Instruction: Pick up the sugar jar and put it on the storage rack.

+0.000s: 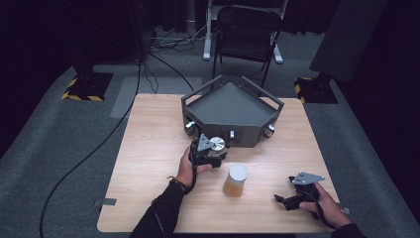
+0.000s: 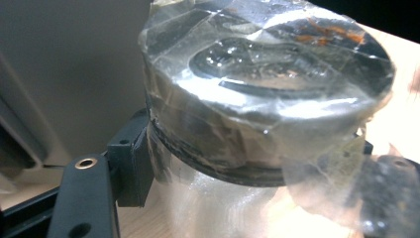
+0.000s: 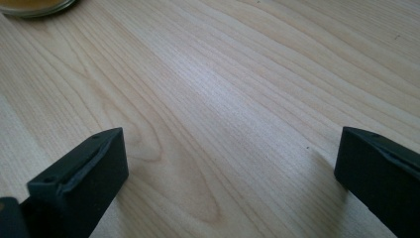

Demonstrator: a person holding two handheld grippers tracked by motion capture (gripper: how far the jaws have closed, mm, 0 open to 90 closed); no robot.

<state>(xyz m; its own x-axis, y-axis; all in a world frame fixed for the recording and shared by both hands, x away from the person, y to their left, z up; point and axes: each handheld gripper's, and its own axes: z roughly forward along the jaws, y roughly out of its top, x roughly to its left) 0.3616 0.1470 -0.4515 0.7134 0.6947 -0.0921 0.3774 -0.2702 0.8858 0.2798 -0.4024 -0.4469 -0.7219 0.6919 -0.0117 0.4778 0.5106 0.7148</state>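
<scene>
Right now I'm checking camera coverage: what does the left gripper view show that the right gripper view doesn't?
Left gripper view: a clear jar with a tape-wrapped lid, clamped between that gripper's black jaws, with the dark grey bin behind. Right gripper view: its own jaws spread wide over bare wood, and the base of the amber jar at the top left corner. Both share the light wooden table.
</scene>
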